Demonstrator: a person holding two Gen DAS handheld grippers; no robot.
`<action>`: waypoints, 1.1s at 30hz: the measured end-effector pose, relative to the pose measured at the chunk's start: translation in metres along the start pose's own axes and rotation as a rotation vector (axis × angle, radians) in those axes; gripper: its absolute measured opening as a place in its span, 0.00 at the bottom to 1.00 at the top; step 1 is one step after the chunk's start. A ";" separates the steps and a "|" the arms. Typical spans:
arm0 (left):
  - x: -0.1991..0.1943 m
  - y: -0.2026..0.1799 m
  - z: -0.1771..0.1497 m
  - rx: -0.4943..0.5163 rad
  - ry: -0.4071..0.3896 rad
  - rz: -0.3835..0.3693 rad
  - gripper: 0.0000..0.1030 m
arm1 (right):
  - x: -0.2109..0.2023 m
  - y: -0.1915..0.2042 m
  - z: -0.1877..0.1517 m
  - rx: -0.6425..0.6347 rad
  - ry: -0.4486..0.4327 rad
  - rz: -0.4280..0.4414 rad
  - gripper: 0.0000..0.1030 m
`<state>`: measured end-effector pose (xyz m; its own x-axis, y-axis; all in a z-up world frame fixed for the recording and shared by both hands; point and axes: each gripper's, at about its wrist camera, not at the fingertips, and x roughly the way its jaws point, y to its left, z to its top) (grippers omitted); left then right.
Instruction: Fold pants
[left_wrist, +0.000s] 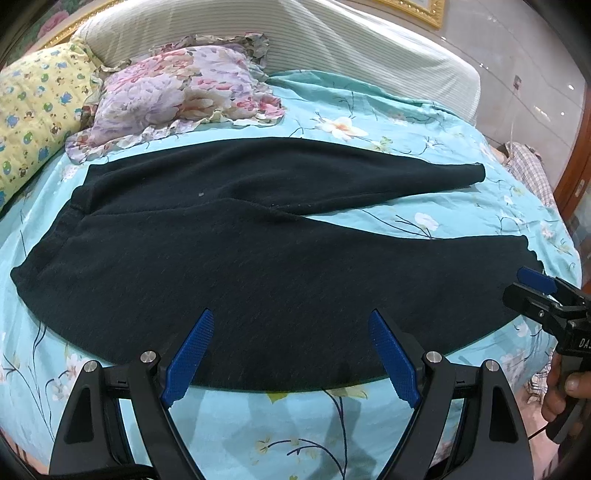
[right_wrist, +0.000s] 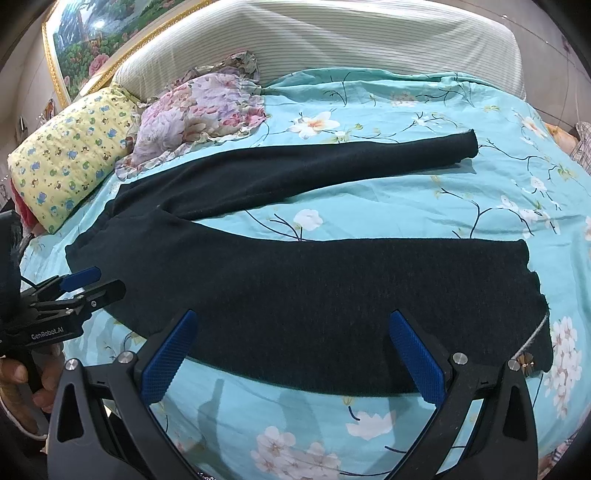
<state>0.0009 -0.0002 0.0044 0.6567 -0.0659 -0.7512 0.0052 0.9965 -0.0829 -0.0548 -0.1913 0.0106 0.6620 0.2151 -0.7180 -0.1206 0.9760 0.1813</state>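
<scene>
Dark pants (left_wrist: 236, 258) lie flat across the bed, waistband at the left, two legs spread apart toward the right. They also show in the right wrist view (right_wrist: 295, 295). My left gripper (left_wrist: 291, 321) is open and empty, just above the near edge of the pants near the hip. My right gripper (right_wrist: 293, 321) is open and empty, above the near edge of the near leg. The right gripper also shows in the left wrist view (left_wrist: 532, 284) by the near leg's cuff. The left gripper shows in the right wrist view (right_wrist: 88, 280) by the waistband.
The bed has a turquoise floral sheet (left_wrist: 406, 122). A pink floral pillow (left_wrist: 177, 92) and a yellow pillow (left_wrist: 33, 110) lie at the far left. A striped headboard (right_wrist: 332, 40) stands behind. Checked cloth (left_wrist: 528, 166) lies off the right edge.
</scene>
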 end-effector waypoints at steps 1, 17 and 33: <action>0.001 0.000 0.002 0.005 0.001 -0.003 0.84 | -0.001 -0.001 0.001 0.002 0.000 0.001 1.00; 0.033 -0.014 0.078 0.152 0.027 -0.119 0.84 | 0.007 -0.053 0.052 0.087 -0.014 0.005 1.00; 0.121 -0.047 0.173 0.387 0.153 -0.228 0.84 | 0.036 -0.143 0.139 0.226 -0.010 -0.018 1.00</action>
<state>0.2099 -0.0465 0.0308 0.4882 -0.2627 -0.8322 0.4357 0.8996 -0.0284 0.0888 -0.3279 0.0525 0.6702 0.1958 -0.7159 0.0595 0.9473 0.3148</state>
